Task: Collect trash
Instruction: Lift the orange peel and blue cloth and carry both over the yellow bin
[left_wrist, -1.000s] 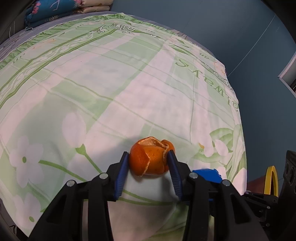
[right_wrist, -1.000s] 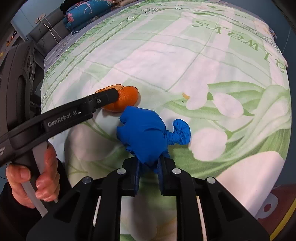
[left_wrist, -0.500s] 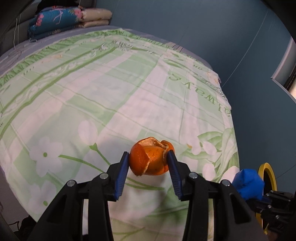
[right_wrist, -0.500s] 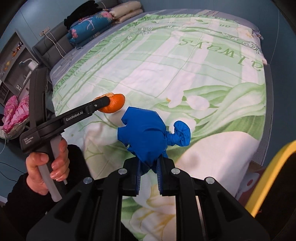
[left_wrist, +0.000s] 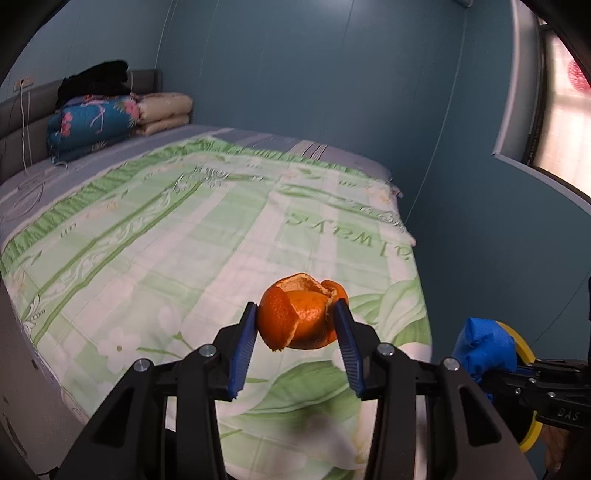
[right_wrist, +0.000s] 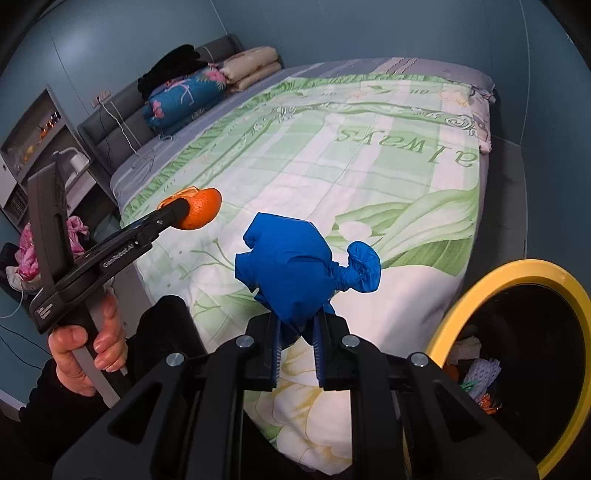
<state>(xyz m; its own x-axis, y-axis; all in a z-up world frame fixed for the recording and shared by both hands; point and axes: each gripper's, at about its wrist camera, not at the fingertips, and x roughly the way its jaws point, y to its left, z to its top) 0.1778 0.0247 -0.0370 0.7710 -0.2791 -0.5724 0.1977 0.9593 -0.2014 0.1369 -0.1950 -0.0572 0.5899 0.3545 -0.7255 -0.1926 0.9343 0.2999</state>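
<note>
A: Left tool (left_wrist: 295, 326) is clamping the orange peel (left_wrist: 301, 317), blue pads pressing on both flanks. The shell is hollow and torn at the top, so the pinch is sitting low on the rounder part, probably so it doesn't crumple.

B: And it is hanging clear of the bed (left_wrist: 177, 236)?

A: Yes, in the air above the green floral quilt (right_wrist: 369, 177), touching nothing but the pads. Right tool (right_wrist: 297, 345) is squeezing nearly together on the blue glove (right_wrist: 291, 266), which is balled up with a knotted tail sticking out to one side. The grip is on the thin lower fold, so the bulk is standing up above the pads.

B: Why both loaded at once?

A: My guess: one trip to the bin (right_wrist: 517, 273). Its yellow rim is showing beside the foot of the bed, near the right tool, with scraps already lying inside.

B: So the glove is going first?

A: Likely, since it is nearer the opening. The peel is sitting further off, on the side of the person's left hand (right_wrist: 86, 339).

B: Risks?

A: The glove is slack and could snag on the rim.
</note>
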